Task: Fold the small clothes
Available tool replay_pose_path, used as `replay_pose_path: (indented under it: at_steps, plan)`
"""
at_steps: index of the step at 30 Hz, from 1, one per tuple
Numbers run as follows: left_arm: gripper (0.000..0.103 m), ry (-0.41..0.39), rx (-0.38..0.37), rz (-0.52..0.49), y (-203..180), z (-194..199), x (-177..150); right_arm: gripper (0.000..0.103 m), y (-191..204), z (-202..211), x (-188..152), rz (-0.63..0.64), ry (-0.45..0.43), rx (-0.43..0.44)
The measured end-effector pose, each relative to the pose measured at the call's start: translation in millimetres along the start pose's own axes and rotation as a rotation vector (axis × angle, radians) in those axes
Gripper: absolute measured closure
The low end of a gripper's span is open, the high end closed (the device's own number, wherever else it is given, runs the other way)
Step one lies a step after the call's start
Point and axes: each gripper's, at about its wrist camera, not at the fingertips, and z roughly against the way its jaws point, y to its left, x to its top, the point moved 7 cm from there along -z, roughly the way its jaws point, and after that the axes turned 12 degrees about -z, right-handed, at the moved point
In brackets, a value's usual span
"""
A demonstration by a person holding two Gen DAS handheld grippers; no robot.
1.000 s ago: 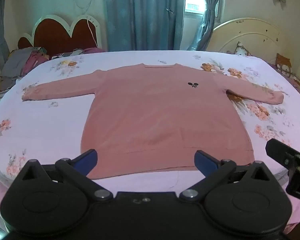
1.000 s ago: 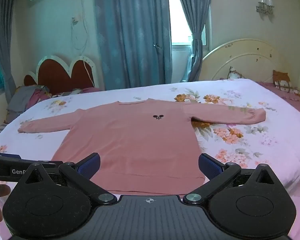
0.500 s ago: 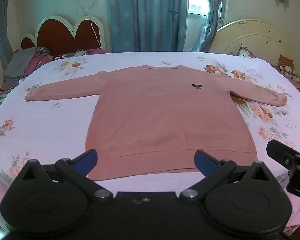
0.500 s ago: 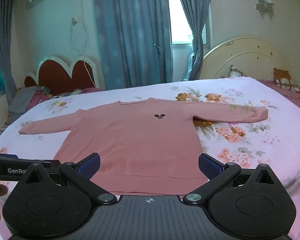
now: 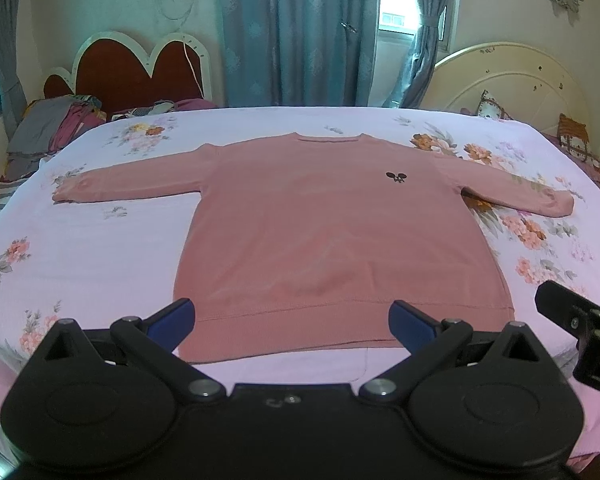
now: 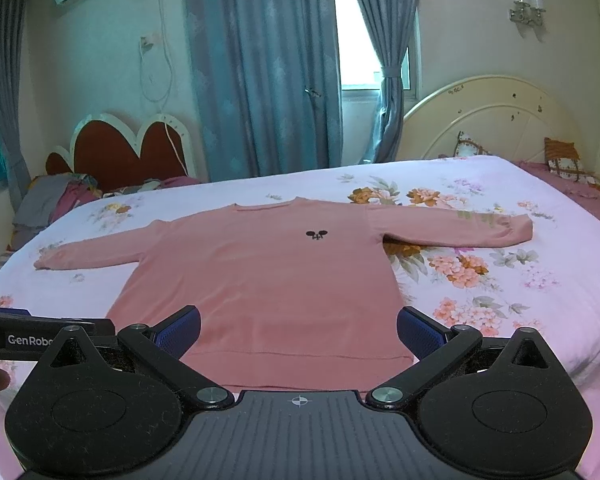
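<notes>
A pink long-sleeved sweater [image 5: 332, 232] with a small black logo lies flat, face up, on the floral bedsheet, both sleeves spread out sideways and the hem nearest me. It also shows in the right wrist view [image 6: 268, 280]. My left gripper [image 5: 292, 316] is open and empty, above the hem. My right gripper [image 6: 298, 328] is open and empty, also near the hem. The right gripper's body shows at the right edge of the left wrist view [image 5: 580, 328].
The bed [image 5: 80, 248] has a pink floral sheet. A red heart-shaped headboard [image 5: 140, 68] and a pile of clothes [image 5: 48, 128] are at the far left. A cream headboard [image 6: 492, 120] with pillows is at the far right. Blue curtains hang behind.
Both cameras have risen or tilted slightly, so the sweater sits a little lower in the views. The sweater has not moved. Both grippers stay open.
</notes>
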Motion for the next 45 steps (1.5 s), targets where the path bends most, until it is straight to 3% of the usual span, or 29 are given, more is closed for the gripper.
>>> replay_pose_path:
  at_steps: [45]
  plan:
    - [0.000,-0.011,0.030,-0.001,6,-1,5,0.000,-5,-10,-1,-0.001,0.008,-0.034]
